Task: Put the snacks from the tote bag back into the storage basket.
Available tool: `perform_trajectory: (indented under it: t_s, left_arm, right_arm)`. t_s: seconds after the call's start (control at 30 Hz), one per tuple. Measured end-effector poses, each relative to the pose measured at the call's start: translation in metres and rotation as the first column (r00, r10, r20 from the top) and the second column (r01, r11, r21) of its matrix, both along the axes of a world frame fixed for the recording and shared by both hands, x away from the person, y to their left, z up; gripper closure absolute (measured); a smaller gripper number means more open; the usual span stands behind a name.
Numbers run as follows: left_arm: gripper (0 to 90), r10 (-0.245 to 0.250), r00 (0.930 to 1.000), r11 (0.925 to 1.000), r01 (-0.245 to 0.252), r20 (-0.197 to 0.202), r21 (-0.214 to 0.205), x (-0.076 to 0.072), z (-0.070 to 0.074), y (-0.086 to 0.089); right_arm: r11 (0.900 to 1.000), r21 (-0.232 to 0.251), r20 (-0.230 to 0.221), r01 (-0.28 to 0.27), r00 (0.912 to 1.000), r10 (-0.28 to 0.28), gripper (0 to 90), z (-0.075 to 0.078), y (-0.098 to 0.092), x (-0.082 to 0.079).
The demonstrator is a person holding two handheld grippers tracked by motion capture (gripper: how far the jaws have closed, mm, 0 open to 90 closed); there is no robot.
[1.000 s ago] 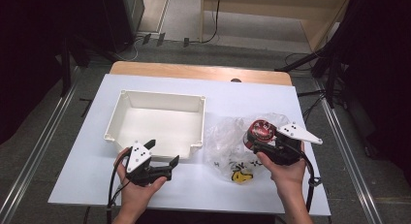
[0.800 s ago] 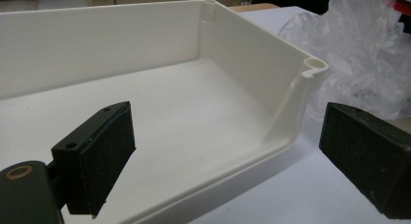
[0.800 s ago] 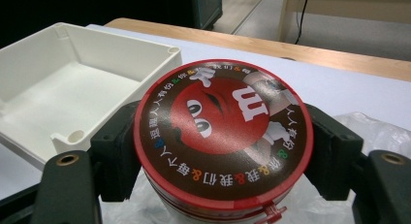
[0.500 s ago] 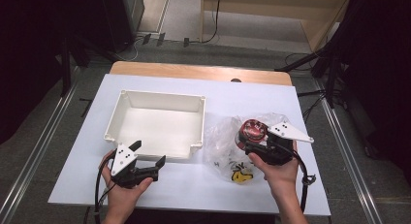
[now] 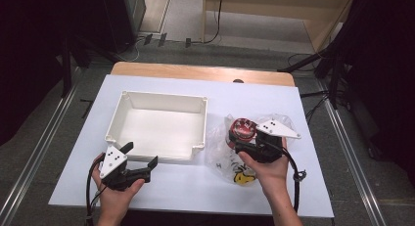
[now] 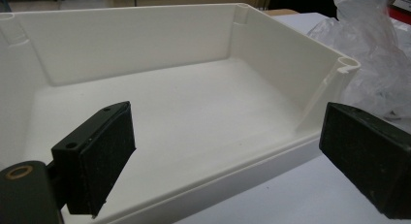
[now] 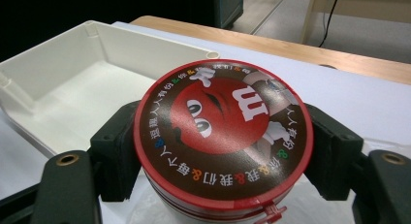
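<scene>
A: right gripper is clamped on the round M&M's tin, sitting over the clear plastic bag beside the white tray.

B: left gripper gapes wide, empty. Smooth round sides, so I'd guess the tin could slip or drag the bag.

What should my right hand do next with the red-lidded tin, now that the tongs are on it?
Probably lift it straight up, then carry it toward the white bin. The right tongs grip the red-lidded tin on both sides, it sits among the clear plastic bag, and the bin beside it looks empty. The left tongs are open and hold nothing.
</scene>
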State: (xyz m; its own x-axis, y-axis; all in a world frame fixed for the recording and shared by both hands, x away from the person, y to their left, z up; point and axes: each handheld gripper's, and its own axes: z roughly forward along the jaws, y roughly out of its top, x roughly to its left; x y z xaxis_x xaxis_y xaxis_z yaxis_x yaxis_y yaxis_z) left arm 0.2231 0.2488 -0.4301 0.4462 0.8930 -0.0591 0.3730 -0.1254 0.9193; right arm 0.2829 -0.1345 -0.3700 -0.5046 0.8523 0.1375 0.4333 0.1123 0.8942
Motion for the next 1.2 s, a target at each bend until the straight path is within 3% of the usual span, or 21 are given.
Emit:
perform_trajectory:
  t_s: [1.2]
  left_arm:
    - [6.2, 0.015, 0.9999, 0.9998, -0.015, 0.001, -0.011, 0.002, -0.001, 0.013]
  right_arm:
    - [0.9965, 0.014, -0.002, -0.082, 0.9966, 0.082, 26.4, 0.002, 0.049, 0.027]
